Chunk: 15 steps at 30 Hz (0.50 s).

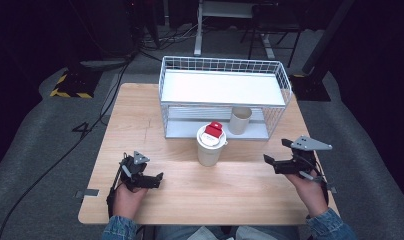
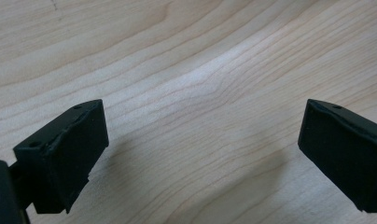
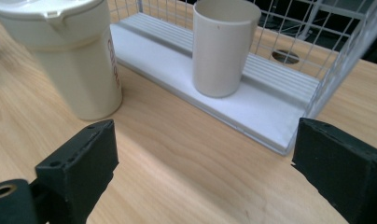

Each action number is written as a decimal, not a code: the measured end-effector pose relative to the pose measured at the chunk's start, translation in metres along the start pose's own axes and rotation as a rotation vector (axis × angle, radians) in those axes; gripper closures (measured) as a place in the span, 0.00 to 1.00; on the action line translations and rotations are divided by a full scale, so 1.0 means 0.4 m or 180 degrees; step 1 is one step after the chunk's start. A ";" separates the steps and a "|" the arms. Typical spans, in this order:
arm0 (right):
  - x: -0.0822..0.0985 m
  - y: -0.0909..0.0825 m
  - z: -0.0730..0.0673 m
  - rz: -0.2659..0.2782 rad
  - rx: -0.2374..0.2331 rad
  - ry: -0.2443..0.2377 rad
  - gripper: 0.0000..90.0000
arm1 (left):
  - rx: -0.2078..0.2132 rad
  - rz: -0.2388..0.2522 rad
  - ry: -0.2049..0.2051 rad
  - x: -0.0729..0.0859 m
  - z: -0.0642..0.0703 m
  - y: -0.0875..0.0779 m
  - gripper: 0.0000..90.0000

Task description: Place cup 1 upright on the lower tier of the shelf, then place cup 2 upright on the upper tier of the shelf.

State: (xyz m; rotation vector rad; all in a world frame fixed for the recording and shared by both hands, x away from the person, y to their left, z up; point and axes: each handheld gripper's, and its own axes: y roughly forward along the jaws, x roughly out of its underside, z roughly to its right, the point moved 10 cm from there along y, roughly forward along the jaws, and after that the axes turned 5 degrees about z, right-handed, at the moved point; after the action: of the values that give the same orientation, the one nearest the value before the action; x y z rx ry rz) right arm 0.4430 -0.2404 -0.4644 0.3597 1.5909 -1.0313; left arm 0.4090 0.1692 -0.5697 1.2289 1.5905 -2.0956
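Observation:
A cream lidded cup point(image 1: 210, 145) with a red tab on its lid stands on the wooden table point(image 1: 155, 130) in front of a white wire rack point(image 1: 222, 95). The same lidded cup point(image 3: 67, 51) rises at the upper left of the right gripper view. A plain beige cup point(image 1: 239, 120) stands open on the rack's lower shelf, and this beige cup point(image 3: 221, 44) looks upright and empty-handed. My left gripper point(image 1: 159, 177) rests low at the table's front left, open, with bare wood between its jaws point(image 2: 200, 154). My right gripper point(image 1: 268, 161) hovers at the front right, open point(image 3: 203, 168), pointing toward the cups.
The rack has a solid white top shelf point(image 1: 220, 87) and a ribbed lower shelf point(image 3: 252, 93) whose front lip lies just beyond my right jaws. Cables and desk legs point(image 1: 197, 30) sit on the dark floor behind the table.

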 end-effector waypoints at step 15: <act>0.114 -0.041 0.026 -0.0086 -0.0010 0.0069 0.09 | 0.0329 0.0261 0.0074 -0.040 0.054 -0.028 0.03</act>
State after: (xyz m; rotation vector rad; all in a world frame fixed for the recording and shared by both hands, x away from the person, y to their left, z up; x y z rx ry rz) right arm 0.4240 -0.2711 -0.4984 0.3491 1.6204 -1.0487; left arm 0.4019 0.1499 -0.5493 1.3328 1.4313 -2.1433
